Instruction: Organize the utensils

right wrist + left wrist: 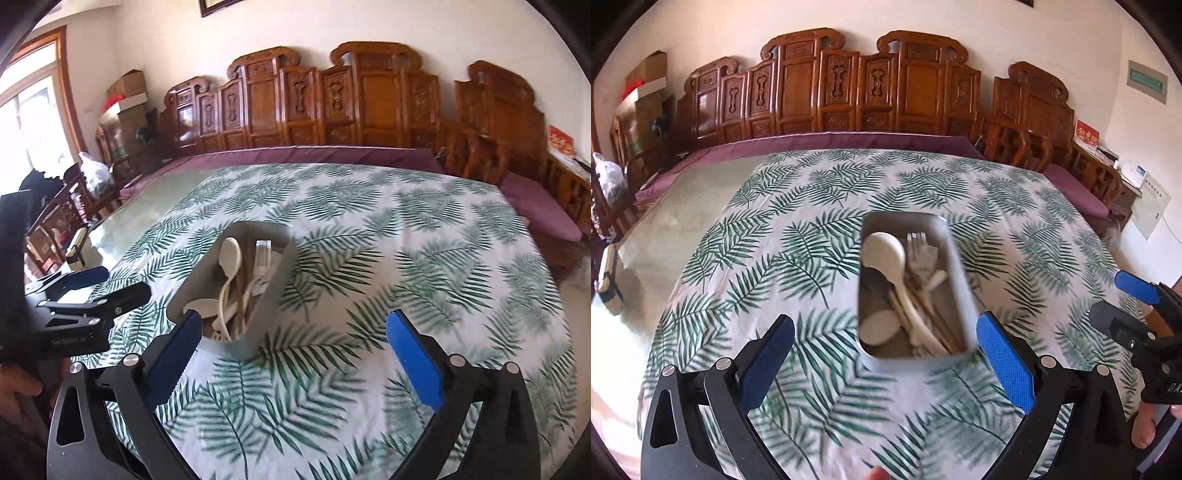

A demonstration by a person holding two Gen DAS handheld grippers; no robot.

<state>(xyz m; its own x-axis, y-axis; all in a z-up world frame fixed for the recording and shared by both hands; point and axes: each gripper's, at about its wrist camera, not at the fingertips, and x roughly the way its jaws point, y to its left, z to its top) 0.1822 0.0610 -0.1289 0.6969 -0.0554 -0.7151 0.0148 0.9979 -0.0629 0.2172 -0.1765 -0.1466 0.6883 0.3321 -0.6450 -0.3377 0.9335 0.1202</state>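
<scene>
A grey oblong bin (955, 258) stands on the leaf-print tablecloth (798, 258). It holds a white spoon (886, 243), a pale fork (918, 240), wooden chopsticks (945, 328) and other pale utensils. My left gripper (886, 319) hangs open just short of the bin's near end, its pads touching nothing. In the right wrist view my right gripper (294, 315) is wide open and empty. The bin (273, 295) lies ahead of its left finger (177, 343). Each gripper shows in the other's view: the right gripper (1123, 302) at the right edge, the left gripper (125, 281) at the left.
A carved wooden bench (849, 92) with a purple cushion (831, 138) runs behind the table. Bare glass tabletop (683, 221) shows left of the cloth, with a small object (607, 280) at its edge. Boxes (129, 96) are stacked at the back left. A hand (1145, 424) holds the right gripper.
</scene>
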